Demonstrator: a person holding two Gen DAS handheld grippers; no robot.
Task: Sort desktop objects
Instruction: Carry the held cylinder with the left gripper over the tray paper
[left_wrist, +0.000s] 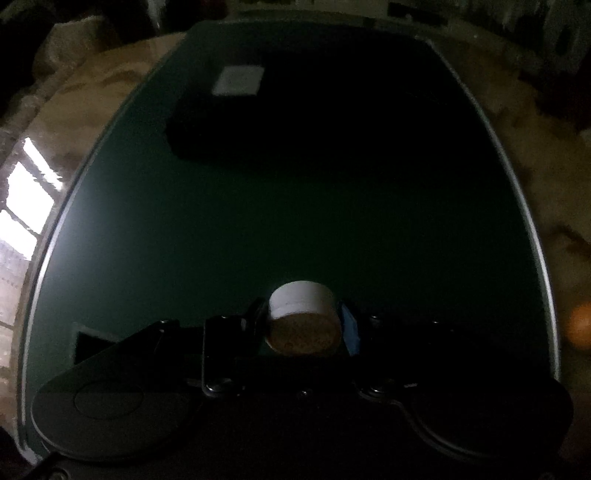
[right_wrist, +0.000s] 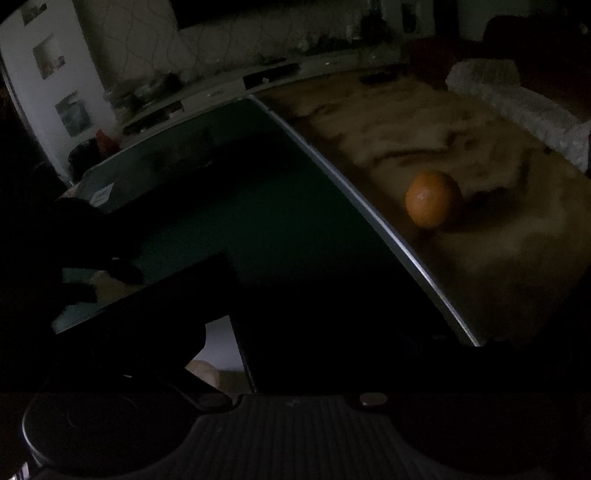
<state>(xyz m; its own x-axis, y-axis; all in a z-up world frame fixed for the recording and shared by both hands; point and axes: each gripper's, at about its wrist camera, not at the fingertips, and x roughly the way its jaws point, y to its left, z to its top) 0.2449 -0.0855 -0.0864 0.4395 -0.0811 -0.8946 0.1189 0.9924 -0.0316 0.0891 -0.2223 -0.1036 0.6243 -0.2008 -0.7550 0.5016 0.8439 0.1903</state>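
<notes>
One squat white tape roll, tan-faced, sits pinched in the left gripper.

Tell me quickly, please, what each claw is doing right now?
Left claw: shut on the roll of tape.
Right claw: too dark to tell whether it is open or shut.

From just behind the left gripper, the green mat is looked down on from above, its whole width being taken in out to the far edge. From the right wrist, the same mat is viewed low and obliquely, towards its right edge and the far room wall. The mat and an orange are shared by both views.
</notes>
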